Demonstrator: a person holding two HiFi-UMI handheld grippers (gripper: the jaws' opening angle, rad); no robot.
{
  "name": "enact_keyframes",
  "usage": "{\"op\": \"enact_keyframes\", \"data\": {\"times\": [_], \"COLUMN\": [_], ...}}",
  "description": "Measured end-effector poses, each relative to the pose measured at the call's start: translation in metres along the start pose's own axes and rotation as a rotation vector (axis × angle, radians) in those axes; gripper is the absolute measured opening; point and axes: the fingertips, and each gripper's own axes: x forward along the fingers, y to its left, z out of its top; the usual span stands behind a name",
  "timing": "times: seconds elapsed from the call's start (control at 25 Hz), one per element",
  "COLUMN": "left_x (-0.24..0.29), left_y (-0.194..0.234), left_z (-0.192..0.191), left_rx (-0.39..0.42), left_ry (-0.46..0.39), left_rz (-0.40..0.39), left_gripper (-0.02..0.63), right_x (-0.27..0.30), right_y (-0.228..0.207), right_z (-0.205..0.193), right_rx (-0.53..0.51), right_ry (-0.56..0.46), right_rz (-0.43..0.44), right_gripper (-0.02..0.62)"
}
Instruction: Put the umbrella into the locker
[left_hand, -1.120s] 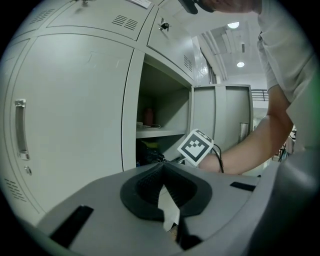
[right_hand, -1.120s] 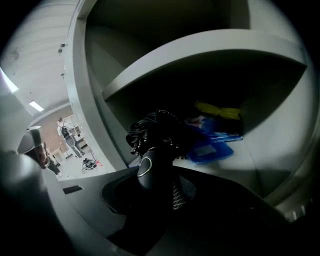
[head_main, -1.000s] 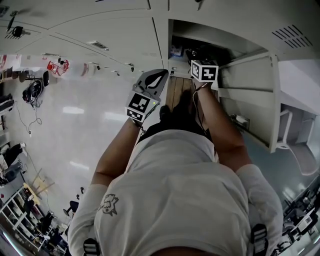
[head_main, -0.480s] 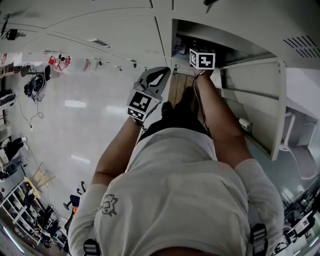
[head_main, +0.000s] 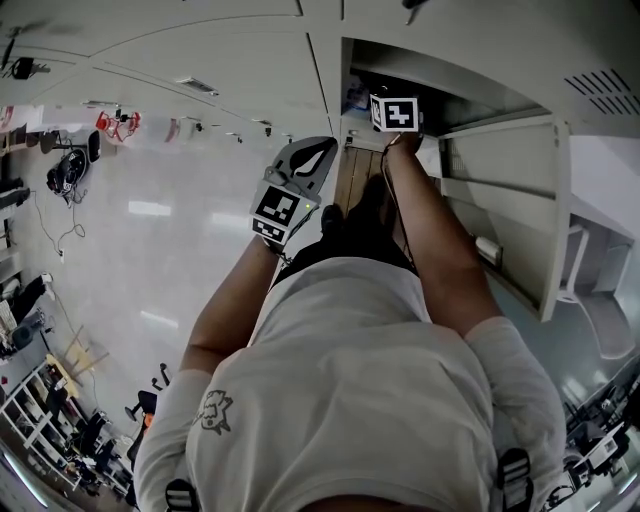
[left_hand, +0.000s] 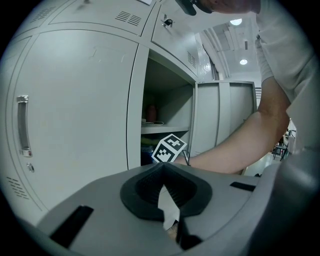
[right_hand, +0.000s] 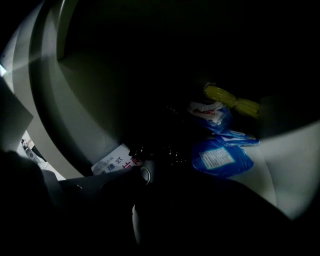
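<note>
The black folded umbrella (right_hand: 152, 156) lies low in the dark locker, its round button (right_hand: 146, 174) toward me. In the right gripper view it sits between the dim jaws of my right gripper (right_hand: 145, 202). Those jaws are opening, and the dark hides whether the pads still press on it. In the head view only that gripper's marker cube (head_main: 395, 112) shows at the mouth of the open locker (head_main: 430, 85), with the fingertips hidden inside. My left gripper (head_main: 312, 158) hangs outside, left of the opening, with its jaws together and nothing in them.
Blue packets (right_hand: 220, 157), a yellow item (right_hand: 231, 100) and a white printed sheet (right_hand: 112, 161) lie on the locker floor beside the umbrella. The locker door (head_main: 500, 190) stands open at the right. A closed door with a handle (left_hand: 22, 127) is at the left.
My right gripper has gone deeper and lower into the locker, its cube now at the opening. The left gripper has stayed where it was.
</note>
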Motion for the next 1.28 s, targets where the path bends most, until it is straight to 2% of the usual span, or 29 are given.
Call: {"op": "enact_keyframes", "data": {"times": [0.2, 0.56, 0.84, 1.08, 1.28], "left_x": [-0.005, -0.017, -0.026, -0.034, -0.047], "left_y": [-0.001, 0.000, -0.004, -0.010, -0.015], "left_z": [-0.001, 0.003, 0.014, 0.041, 0.061], "left_rx": [0.005, 0.012, 0.013, 0.016, -0.026], "left_ry": [0.001, -0.007, -0.035, -0.098, -0.143], "left_rz": [0.004, 0.012, 0.017, -0.006, -0.022], "left_gripper": [0.011, 0.011, 0.011, 0.011, 0.011], "right_x": [0.001, -0.030, -0.075, -0.130, -0.179], "right_y": [-0.004, 0.000, 0.010, 0.032, 0.057], "right_z": [0.002, 0.004, 0.001, 0.006, 0.010], "right_rx": [-0.014, 0.014, 0.025, 0.021, -0.011], "right_ry": [0.016, -0.036, -0.091, -0.164, -0.223], "right_rz": [-0.029, -0.011, -0.002, 0.013, 0.025], "right_gripper": [0.215, 0.227, 0.225, 0.225, 0.225]}}
